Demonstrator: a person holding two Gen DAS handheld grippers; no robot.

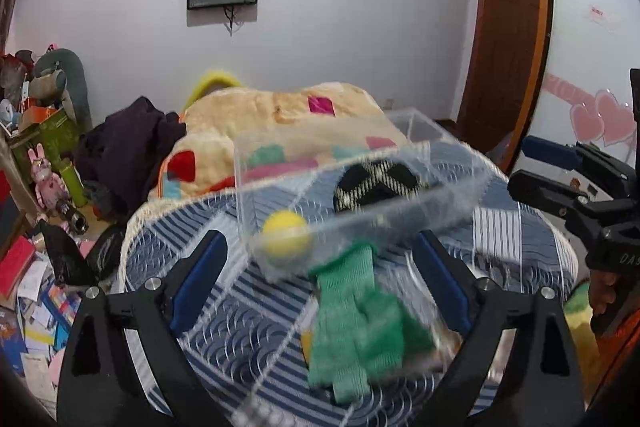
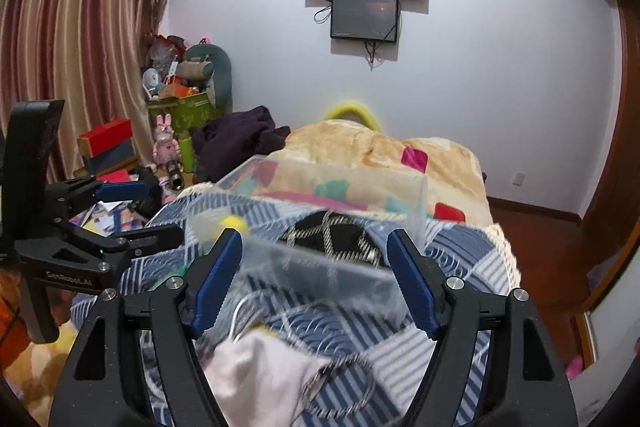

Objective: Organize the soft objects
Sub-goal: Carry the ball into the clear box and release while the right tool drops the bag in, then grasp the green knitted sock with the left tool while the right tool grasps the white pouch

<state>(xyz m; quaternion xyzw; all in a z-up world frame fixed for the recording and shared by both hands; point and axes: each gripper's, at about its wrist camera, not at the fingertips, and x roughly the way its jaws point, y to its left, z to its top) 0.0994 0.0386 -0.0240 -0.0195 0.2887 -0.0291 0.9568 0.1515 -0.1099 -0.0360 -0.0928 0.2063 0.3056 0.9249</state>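
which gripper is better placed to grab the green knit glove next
Left. The green knit glove lies directly between the open left gripper's fingers, whereas the open right gripper frames a white cloth instead.

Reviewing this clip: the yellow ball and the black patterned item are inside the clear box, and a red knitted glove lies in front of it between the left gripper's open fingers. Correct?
Not quite: the knitted glove is green, not red, as the left wrist view shows. The rest holds: yellow ball and black patterned item sit inside the clear box, and the left gripper is open.
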